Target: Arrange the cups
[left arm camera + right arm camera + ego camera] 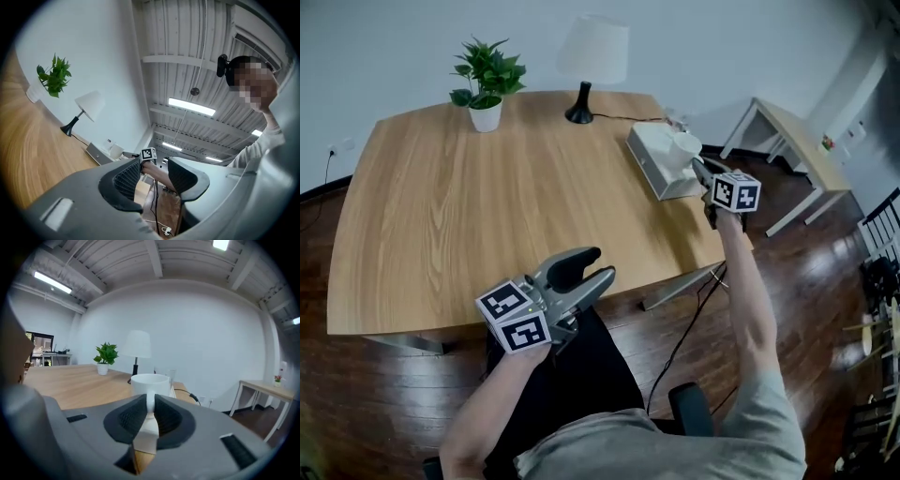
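A white cup [684, 145] hangs over the white box [652, 161] at the table's right edge. My right gripper [700, 169] is shut on the cup's handle. In the right gripper view the cup [150, 382] stands upright just past the jaws, and its handle is pinched between the dark pads [131, 420]. My left gripper [586, 270] hovers at the table's front edge, open, with nothing between its fingers. In the left gripper view, the gap between the left gripper's [152, 176] jaws shows only the right arm and its marker cube [148, 153] far off.
A potted plant [486, 84] and a lamp [586, 66] stand at the back of the wooden table [469, 216]. A clear glass [172, 377] shows behind the cup. A small white side table [797, 141] stands to the right on the dark floor. A cable [684, 337] hangs below.
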Available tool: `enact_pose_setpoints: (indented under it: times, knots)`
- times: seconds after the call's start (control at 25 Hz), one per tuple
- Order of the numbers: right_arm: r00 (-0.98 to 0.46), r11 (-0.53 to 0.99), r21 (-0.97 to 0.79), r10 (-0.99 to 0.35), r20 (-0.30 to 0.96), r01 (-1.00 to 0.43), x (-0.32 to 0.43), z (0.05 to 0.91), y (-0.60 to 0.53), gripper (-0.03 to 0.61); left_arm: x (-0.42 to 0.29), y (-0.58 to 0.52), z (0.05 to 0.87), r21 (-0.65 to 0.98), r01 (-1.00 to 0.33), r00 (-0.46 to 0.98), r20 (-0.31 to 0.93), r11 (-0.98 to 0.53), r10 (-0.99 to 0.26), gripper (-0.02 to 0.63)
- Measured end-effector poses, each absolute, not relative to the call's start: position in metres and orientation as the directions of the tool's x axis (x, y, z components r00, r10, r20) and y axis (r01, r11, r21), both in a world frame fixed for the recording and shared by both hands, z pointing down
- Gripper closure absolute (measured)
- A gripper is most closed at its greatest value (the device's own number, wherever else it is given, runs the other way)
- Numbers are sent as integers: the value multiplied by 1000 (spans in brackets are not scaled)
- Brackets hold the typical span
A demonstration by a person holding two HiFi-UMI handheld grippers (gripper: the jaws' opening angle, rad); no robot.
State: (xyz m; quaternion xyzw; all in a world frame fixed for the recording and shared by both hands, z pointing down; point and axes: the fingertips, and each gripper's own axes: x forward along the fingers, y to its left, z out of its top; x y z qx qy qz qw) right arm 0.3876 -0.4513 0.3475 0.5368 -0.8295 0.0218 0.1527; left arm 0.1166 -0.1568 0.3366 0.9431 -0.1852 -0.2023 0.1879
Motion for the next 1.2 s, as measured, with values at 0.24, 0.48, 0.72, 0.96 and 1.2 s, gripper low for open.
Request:
enact_pose_setpoints:
  times: [0.24,0.48,0.72,0.96,1.2]
  knots:
    - [-381,428,104,-873,304,-898,407,356,-477,512,115,-161,343,437,-287,848,-299,-852,-439,426]
    - [-427,456,30,-851,305,-889,417,355,-473,512,106,-162,341,439,-309,838,-293,-844,-459,426]
    - [-460,520,65,-801,384,-851,408,360,-470,512,103,-168,340,450,-319,828,-297,-834,-477,426]
    - [-345,414,137,-868,357,-900,423,351,-431,321,113,-170,341,438,-303,839,-298,-846,-455,426]
    - [-786,787,1,-617,46,-618,210,327,-272,469,97,-164,346,448,-314,840,-280,-837,-465,425]
